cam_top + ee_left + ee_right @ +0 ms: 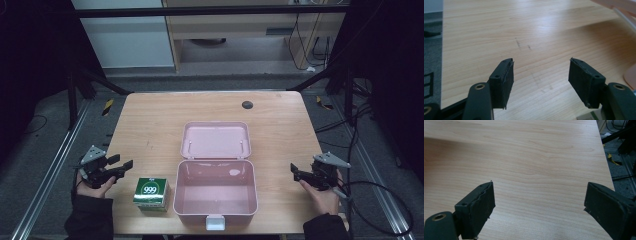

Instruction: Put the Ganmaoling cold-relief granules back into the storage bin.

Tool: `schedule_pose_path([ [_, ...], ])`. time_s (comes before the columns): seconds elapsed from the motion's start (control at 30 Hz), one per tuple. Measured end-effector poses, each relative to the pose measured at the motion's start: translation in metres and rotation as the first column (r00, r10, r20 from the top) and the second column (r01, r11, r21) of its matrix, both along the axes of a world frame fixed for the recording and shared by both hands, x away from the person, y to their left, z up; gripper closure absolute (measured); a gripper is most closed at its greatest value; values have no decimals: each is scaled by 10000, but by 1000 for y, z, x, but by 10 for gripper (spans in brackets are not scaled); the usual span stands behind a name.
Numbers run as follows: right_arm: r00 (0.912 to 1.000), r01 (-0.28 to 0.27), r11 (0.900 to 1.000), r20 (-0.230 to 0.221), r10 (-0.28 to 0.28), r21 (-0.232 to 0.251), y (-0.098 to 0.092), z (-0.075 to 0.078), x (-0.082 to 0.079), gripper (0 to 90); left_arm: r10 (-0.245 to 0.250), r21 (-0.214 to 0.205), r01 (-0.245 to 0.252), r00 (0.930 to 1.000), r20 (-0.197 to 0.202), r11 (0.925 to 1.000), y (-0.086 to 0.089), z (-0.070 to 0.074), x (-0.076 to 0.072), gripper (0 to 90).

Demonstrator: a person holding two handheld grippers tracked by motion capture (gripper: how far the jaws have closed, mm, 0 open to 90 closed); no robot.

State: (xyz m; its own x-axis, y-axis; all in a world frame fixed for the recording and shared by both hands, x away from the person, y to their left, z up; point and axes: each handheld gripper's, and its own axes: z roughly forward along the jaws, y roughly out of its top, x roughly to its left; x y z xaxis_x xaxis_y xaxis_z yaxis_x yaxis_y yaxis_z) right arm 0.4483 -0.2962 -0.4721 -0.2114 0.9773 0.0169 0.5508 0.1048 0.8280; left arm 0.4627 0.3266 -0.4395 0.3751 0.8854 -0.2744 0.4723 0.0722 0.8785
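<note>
The green-and-white box [151,193] sits on the table [150,125] just beside the open pink case [216,192], at its nine o'clock. Your left gripper [126,165], jaws apart and empty, hovers at the box's ten o'clock; bring it square over the box before closing. Keep your right gripper [293,171], spread wide and empty, well clear at the case's three o'clock.

We see the table [150,120] lit evenly from overhead while the room around it falls nearly black. A pale glare sits on the pink box [216,192], whose wall shadows its inside. Up close, the wood shows a soft sheen, a broad shadow, and blurs farther off.
</note>
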Motion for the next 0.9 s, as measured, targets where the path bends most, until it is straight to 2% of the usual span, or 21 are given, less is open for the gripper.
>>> schedule_pose_path([
  [0.07, 10000, -66, 9998, -76, 64, -190, 2, -1, 0, 93, -112, -39, 112, 9999, 60, 9999, -3, 2, 0, 332],
  [0.1, 9999, -69, 9998, -91, 67, -208, 2, -1, 1, 93, -263, -69, 264, 9996, 90, 9996, -4, 4, -1, 327],
  [0.13, 9999, -95, 9998, -92, 93, -197, 2, -1, 1, 88, -679, -67, 679, 9977, 10, 9977, -6, 7, -2, 313],
  [0.2, 9999, -85, 9998, -71, 84, -187, 2, -1, 1, 87, -867, -154, 868, 9962, 82, 9961, -8, 9, -3, 309],
  [0.3, 9999, 30, 9999, 139, -28, -155, 1, 1, 0, 87, -1598, -155, 1597, 9872, 2, 9870, -14, 14, -5, 288],
  [0.33, 9999, 30, 9999, 139, -28, -155, 1, 1, 0, 87, -1598, -155, 1597, 9872, 2, 9870, -14, 14, -5, 275],
  [0.4, 9997, 72, 9998, 225, -69, -161, 2, 2, -1, 88, -1977, -172, 1976, 9803, -3, 9801, -20, 16, -7, 262],
  [0.43, 9997, 72, 9998, 225, -69, -161, 2, 2, -1, 88, -1977, -172, 1976, 9803, -3, 9801, -20, 16, -7, 249],
  [0.5, 9997, 36, 9997, 255, -30, -249, 2, 1, -2, 87, -2230, -188, 2228, 9748, -51, 9747, -23, 18, -8, 236],
  [0.53, 9998, -13, 9995, 212, 20, -330, 3, -1, -2, 87, -2484, -163, 2482, 9686, -124, 9686, -24, 21, -9, 227],
  [0.57, 9998, -13, 9995, 212, 20, -330, 3, -1, -2, 87, -2484, -163, 2482, 9686, -124, 9686, -24, 21, -9, 221],
  [0.7, 9997, -93, 9989, 210, 102, -450, 4, -2, -2, 87, -3148, -104, 3146, 9488, -245, 9492, -29, 30, -14, 207],
  [0.73, 9997, -144, 9988, 211, 154, -460, 4, -2, -2, 87, -3412, -89, 3411, 9395, -313, 9400, -32, 34, -17, 198],
  [0.77, 9997, -144, 9988, 211, 154, -460, 4, -2, -2, 87, -3412, -89, 3411, 9395, -313, 9400, -32, 34, -17, 193],
  [0.8, 9997, -168, 9988, 182, 177, -463, 5, -2, -2, 84, -3692, -3, 3694, 9286, -363, 9293, -36, 39, -19, 190],
  [0.83, 9997, -168, 9988, 182, 177, -463, 5, -2, -2, 84, -3692, -3, 3694, 9286, -363, 9293, -36, 39, -19, 185],
  [0.9, 9995, -261, 9983, 176, 270, -520, 6, -3, -2, 79, -4005, 40, 4010, 9154, -399, 9161, -43, 45, -20, 175],
])
